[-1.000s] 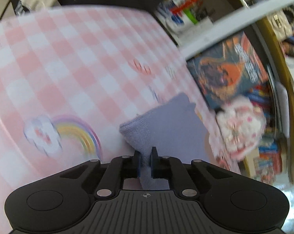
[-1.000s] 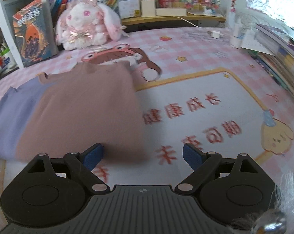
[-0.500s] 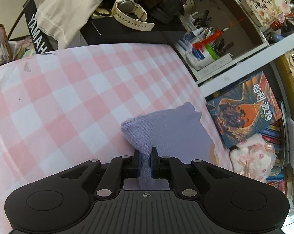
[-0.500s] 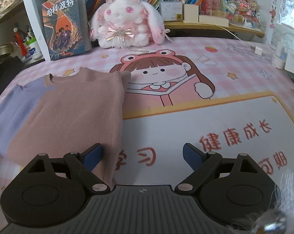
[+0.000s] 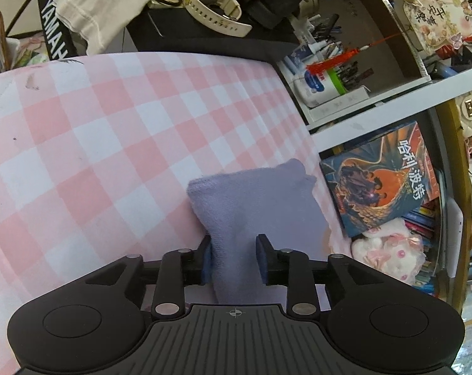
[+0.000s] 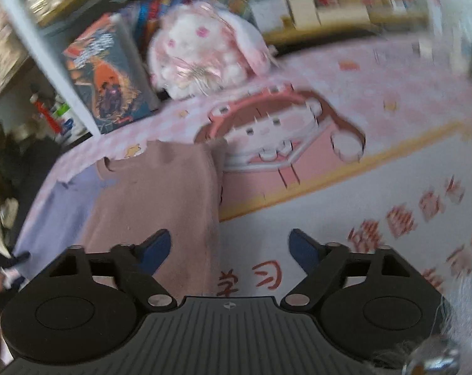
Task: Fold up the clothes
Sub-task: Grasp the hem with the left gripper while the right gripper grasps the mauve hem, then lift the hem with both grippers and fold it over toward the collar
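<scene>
My left gripper was opening, its pads apart around the lilac sleeve, no longer pinching. My right gripper was closing, empty, over the edge of the pink sweater lying on the mat.

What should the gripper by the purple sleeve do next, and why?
Probably draw the left gripper back off the purple sleeve. Its jaws are opening with the sleeve between them, and the sleeve already lies on the checked mat, so letting go fully seems the next step.
</scene>
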Demonstrator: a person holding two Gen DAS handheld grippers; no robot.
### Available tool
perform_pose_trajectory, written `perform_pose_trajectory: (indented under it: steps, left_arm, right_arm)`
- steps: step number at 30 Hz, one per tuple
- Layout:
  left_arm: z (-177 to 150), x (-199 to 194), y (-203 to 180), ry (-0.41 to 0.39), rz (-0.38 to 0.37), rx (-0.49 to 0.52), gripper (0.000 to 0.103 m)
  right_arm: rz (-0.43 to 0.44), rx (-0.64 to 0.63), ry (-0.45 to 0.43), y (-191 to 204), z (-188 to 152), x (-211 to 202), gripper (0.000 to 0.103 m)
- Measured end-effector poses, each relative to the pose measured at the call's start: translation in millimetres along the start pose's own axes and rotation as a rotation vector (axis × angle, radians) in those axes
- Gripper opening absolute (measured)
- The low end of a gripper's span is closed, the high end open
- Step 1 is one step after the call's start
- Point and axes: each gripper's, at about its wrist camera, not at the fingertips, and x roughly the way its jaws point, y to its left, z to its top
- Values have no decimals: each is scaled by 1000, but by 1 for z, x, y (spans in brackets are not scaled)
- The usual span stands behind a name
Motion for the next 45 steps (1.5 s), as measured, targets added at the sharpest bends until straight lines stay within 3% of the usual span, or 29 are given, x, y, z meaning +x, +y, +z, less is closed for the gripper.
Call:
perform_pose_trajectory:
  steps: [1,5,9,13,16,21,25,28,31,32,36,38,39,42,45]
  left_arm:
    - [0,1,0,0,-3,-2,30]
    - [5,4,2,1,-17,-20,31]
    - [10,8,2,-1,-21,-19,25]
    - [11,9,0,-9,0,7,8]
    - [8,-2,-14,-44,-26,79,7]
    - [-10,-29,-66,-124,-114,305,7]
    - [-53,-45,-125,-163,-164,557,7]
    - [-100,-52,-161,-141,-202,760,7]
    - [-157,-46,-184,-37,-225,949,8]
    - [-174,-42,-188,13,-226,994,10]
    - [-239,-3,-192,291,-73,1184,48]
    - [-253,0,-193,293,-17,1246,53]
    - [-254,-3,-194,277,-22,1241,61]
    - [-246,-17,-194,209,-68,1156,67]
    - [-225,-37,-185,140,-157,1010,67]
  right_arm:
    - [5,23,16,-2,0,3,59]
    - [23,114,80,-11,1,15,41]
    - [41,114,107,-10,1,19,29]
    - [66,108,122,-11,1,23,19]
    - [89,97,133,-12,2,25,12]
    - [131,64,160,-15,7,31,10]
    - [182,35,191,-19,14,39,9]
    - [220,8,211,-23,19,44,8]
    - [262,-6,231,-28,23,48,8]
    - [273,-12,237,-29,25,49,8]
    - [316,-36,258,-34,29,52,8]
    - [335,-41,268,-36,30,53,8]
    - [344,-42,271,-37,31,54,8]
    - [359,-47,280,-40,33,54,8]
    - [345,-66,247,-42,39,46,18]
